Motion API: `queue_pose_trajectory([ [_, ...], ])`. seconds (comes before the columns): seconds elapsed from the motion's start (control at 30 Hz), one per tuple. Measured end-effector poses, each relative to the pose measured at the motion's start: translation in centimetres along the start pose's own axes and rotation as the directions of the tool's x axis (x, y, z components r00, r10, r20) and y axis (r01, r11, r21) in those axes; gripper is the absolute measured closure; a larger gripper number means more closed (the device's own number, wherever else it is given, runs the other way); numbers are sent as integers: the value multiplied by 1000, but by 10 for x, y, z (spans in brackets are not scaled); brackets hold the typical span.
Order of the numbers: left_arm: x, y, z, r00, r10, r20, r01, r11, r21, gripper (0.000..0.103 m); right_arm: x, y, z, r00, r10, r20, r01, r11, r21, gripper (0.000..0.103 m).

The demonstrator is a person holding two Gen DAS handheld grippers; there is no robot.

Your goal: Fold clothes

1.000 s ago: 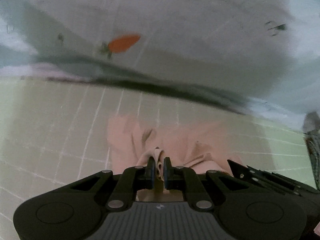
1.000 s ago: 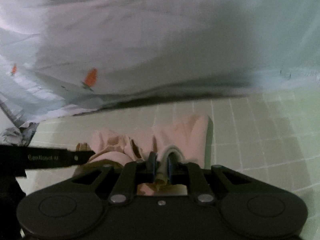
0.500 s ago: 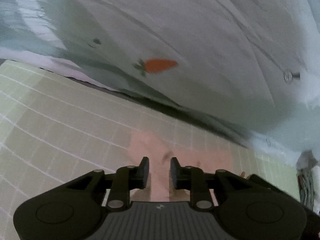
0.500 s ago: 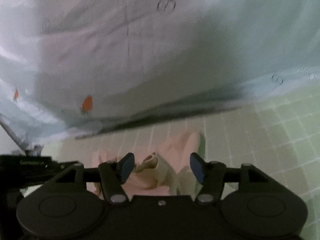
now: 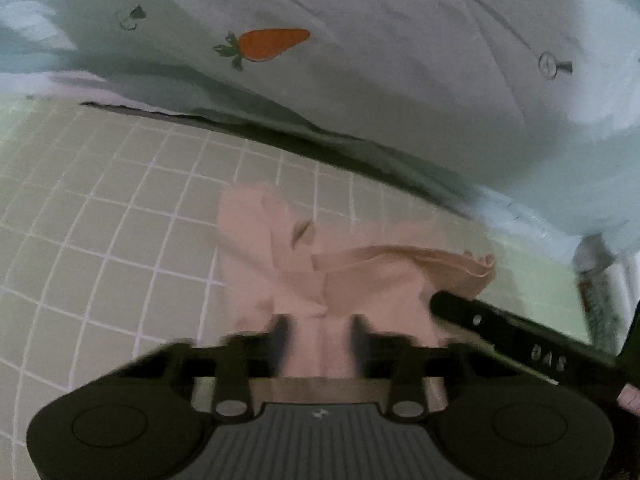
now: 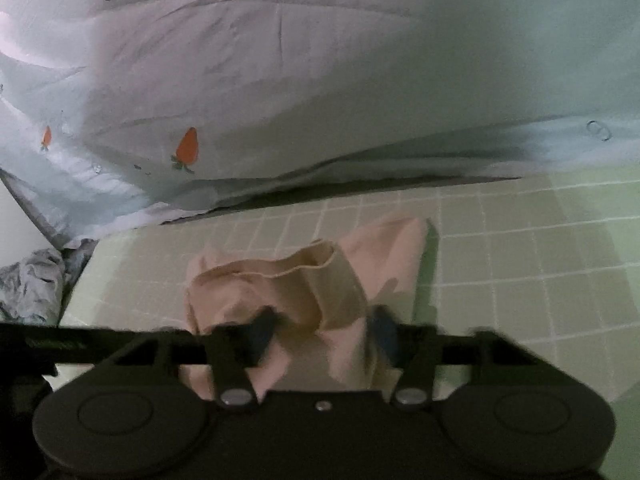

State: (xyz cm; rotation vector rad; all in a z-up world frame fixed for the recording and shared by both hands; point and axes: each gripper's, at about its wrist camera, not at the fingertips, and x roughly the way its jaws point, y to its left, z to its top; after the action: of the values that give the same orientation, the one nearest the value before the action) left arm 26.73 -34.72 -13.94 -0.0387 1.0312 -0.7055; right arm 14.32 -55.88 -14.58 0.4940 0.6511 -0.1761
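- A crumpled grey cloth (image 6: 28,284) is seen off the left edge of the green gridded mat (image 5: 100,240), in the right wrist view
- The left gripper (image 5: 320,332) is held over the near part of the mat, angled downward; its jaws have just been closing, yet the blurred fingers (image 5: 280,332) are seen parted, with pink fabric lying between them and no pinch that can be made out
- The pink garment (image 5: 272,248) is found lying crumpled on the middle of the mat, with one flap spread toward the mat's far edge
- A beige band (image 6: 312,280) of the garment is seen folded over and raised into a loop above the mat's surface
- The right gripper (image 6: 320,332) is held over the near part of the mat, to the right of the left one; its jaws have just been closing, and the fingers (image 6: 260,332) are shown spread on either side of the beige band, with contact not clearly made
- A pale quilt (image 5: 400,60) printed with an orange carrot (image 5: 264,44) is draped along the mat's far edge, and a dark shadow is cast under its hem
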Motion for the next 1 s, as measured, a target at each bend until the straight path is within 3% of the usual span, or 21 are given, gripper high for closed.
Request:
queue_pose_trajectory([
  [0.07, -5, 0, -3, 1000, 2, 20, -2, 1000, 0, 97, -7, -1, -3, 1000, 7, 23, -8, 1000, 12, 84],
  [0.2, -43, -6, 3, 994, -28, 108, 30, 999, -26, 98, -39, 7, -4, 994, 17, 106, -19, 1000, 16, 86],
  [0.3, -80, -15, 17, 975, -73, 208, 81, 996, -31, 98, -65, 12, 8, 980, 51, 192, -58, 998, 31, 86],
  [0.4, -90, -24, 37, 948, -55, 312, 55, 998, 9, 98, -69, 14, 29, 964, 82, 253, -85, 996, 1, 86],
  [0.5, -51, -23, 55, 949, 27, 316, -25, 1000, -10, 97, -42, 16, 45, 966, 43, 255, -30, 998, -53, 86],
  [0.67, 47, -13, 56, 972, 175, 155, -175, 984, -15, 96, 38, 9, 40, 981, -141, 135, 151, 986, -72, 83],
  [0.73, 55, -12, 51, 970, 191, 149, -192, 981, -9, 94, 55, 4, 36, 975, -196, 103, 203, 977, -59, 69],
  [0.8, 59, -12, 48, 967, 204, 150, -206, 978, -1, 85, 58, -2, 37, 968, -236, 89, 239, 971, -23, 37],
  [0.87, 58, -10, 49, 967, 210, 145, -213, 977, 0, 75, 61, -9, 39, 964, -256, 72, 256, 967, 18, 27],
  [1.0, 60, 4, 53, 973, 202, 108, -198, 979, -49, 54, 60, -23, 44, 979, -199, 44, 195, 978, 78, 24],
])
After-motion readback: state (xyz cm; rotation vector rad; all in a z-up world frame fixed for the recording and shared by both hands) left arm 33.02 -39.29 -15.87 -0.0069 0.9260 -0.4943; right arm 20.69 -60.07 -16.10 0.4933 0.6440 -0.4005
